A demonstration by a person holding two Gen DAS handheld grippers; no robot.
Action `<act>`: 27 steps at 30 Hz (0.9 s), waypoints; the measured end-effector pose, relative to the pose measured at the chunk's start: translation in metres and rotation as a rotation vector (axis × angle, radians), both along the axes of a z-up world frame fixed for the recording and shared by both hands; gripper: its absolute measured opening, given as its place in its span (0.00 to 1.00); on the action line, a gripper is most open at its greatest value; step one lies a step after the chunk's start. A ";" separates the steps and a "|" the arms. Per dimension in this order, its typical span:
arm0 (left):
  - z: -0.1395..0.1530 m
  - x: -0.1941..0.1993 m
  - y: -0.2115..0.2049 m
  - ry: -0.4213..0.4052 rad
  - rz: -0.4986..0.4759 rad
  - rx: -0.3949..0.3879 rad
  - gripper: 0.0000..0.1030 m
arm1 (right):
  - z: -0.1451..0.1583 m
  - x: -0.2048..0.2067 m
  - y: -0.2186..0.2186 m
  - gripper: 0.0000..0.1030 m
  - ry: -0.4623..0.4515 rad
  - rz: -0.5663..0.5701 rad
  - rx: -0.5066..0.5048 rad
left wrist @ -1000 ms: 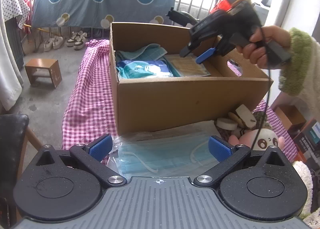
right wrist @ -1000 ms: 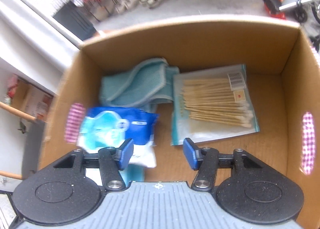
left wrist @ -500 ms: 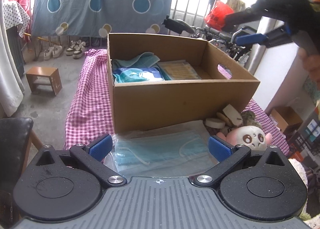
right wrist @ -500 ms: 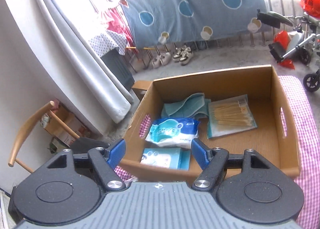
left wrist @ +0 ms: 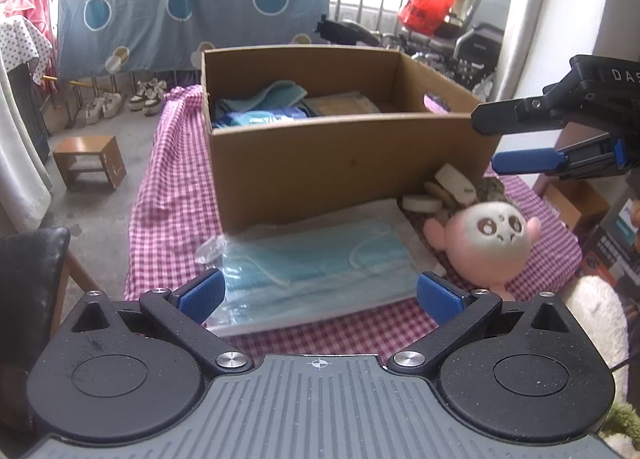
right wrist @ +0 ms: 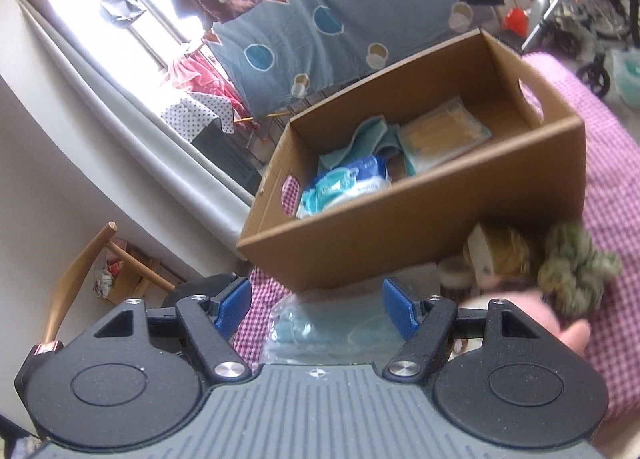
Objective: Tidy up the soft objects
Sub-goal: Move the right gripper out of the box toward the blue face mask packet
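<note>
Several soft things already lie inside the cardboard box (left wrist: 344,163): a teal cloth (right wrist: 360,141), a blue wipes pack (right wrist: 348,183) and a clear packet of cotton swabs (right wrist: 442,131), so by my judgement the sorting is well begun but not finished. What is left sits outside the box on the pink checked cloth (left wrist: 172,211): the bagged stack of face masks (left wrist: 320,263), the pink plush toy (left wrist: 488,243), a few pale round pads (left wrist: 440,191) and a greenish woolly bundle (right wrist: 576,267). The left gripper (left wrist: 318,293) is spread wide and grips nothing; the mask bag lies just ahead of and between its two blue fingertips, with the box straight beyond it and the plush ahead to the right of the right fingertip. The mask bag looks the likeliest next piece. It lies flat, its long axis running across the left gripper's line of sight, slightly skewed so the left end sits nearer the tongs, and its crinkled open end points off to the left fingertip's side. The right gripper (right wrist: 318,307) is likewise spread and empty, held above and apart from the table, tilted, with the same mask bag just below and between its fingertips and the box ahead and a little to the right. In the left wrist view that right gripper (left wrist: 500,143) shows at the far right, level with the box's front corner, its fingers pointing leftward. The plush lies face up beside the bag's right end, touching or nearly touching it; I cannot tell which.
</note>
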State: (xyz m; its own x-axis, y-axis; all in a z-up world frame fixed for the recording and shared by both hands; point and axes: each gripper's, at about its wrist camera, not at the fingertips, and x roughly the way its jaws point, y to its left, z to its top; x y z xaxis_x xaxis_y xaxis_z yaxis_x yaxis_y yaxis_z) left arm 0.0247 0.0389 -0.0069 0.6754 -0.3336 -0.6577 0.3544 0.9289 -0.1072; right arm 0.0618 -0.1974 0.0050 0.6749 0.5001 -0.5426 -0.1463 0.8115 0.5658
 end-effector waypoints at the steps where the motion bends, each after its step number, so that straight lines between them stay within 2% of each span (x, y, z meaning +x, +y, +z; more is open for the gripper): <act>1: -0.002 0.000 -0.002 0.008 -0.004 0.007 1.00 | -0.005 -0.002 0.001 0.73 0.007 -0.002 0.004; 7: -0.012 -0.003 -0.014 0.020 -0.025 0.076 1.00 | -0.036 -0.002 0.012 0.72 0.088 0.030 0.043; 13: -0.020 0.003 -0.018 0.017 -0.011 0.122 1.00 | -0.049 0.007 0.033 0.72 0.118 0.053 -0.011; 19: -0.030 0.015 -0.010 0.025 0.040 0.170 0.98 | -0.061 0.015 0.035 0.72 0.191 0.063 0.050; 24: -0.039 0.031 0.009 0.081 0.097 0.133 0.92 | -0.079 0.012 0.037 0.72 0.272 0.069 0.081; 27: -0.042 0.041 0.022 0.118 0.125 0.085 0.87 | -0.089 0.011 0.041 0.66 0.307 0.067 0.073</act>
State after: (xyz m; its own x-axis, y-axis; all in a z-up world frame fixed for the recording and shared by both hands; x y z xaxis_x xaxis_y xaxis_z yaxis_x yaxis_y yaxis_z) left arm 0.0658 0.0611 -0.0490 0.6247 -0.1917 -0.7570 0.2254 0.9724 -0.0602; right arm 0.0732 -0.1565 -0.0839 0.4495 0.5831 -0.6767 -0.0120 0.7614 0.6482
